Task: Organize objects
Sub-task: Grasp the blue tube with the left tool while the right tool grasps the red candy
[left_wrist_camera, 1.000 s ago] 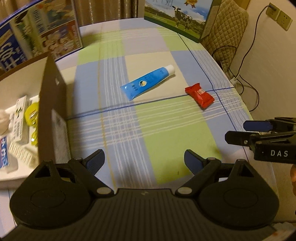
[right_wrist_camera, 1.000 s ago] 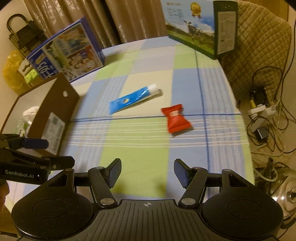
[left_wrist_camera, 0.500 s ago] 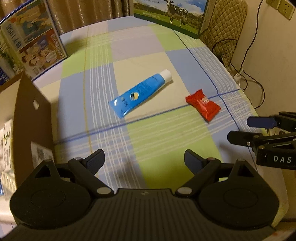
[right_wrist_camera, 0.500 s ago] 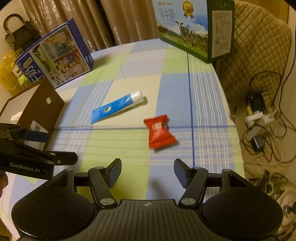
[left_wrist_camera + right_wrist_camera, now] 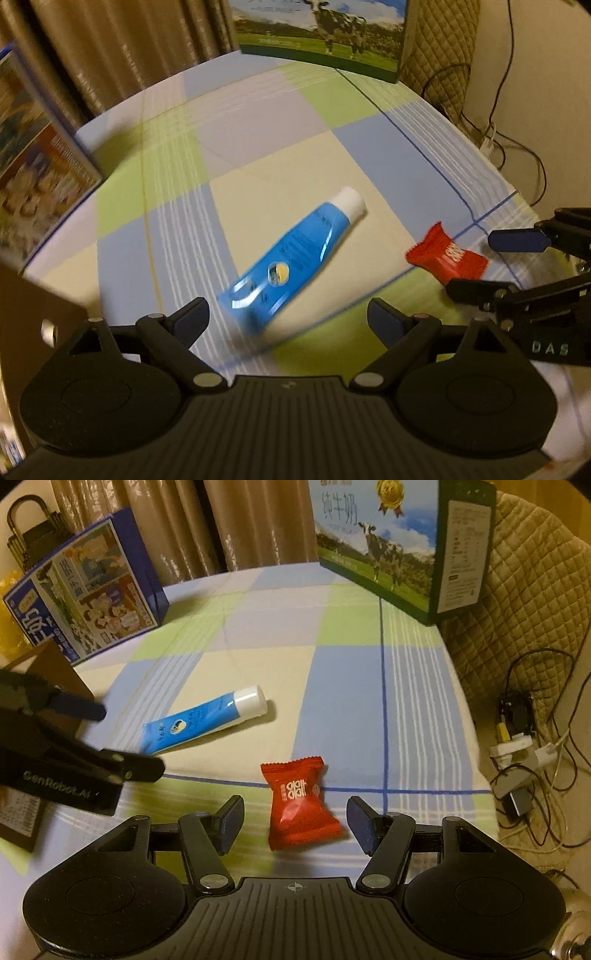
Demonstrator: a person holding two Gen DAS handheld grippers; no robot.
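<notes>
The left gripper is spread wide with the near end of the blue tube between its fingers, untouched. The right gripper, also spread, brackets the red candy packet lying on the checked tablecloth, right of the tube.

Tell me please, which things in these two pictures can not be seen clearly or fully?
- Blue tube: its print is motion-blurred in the left wrist view.
- Brown cardboard box: its inside is hidden in both views, by its own wall and the left gripper.
- Cow-picture carton: top cut by the frame edge, left wrist view.
- Red packet: small print unreadable.
</notes>
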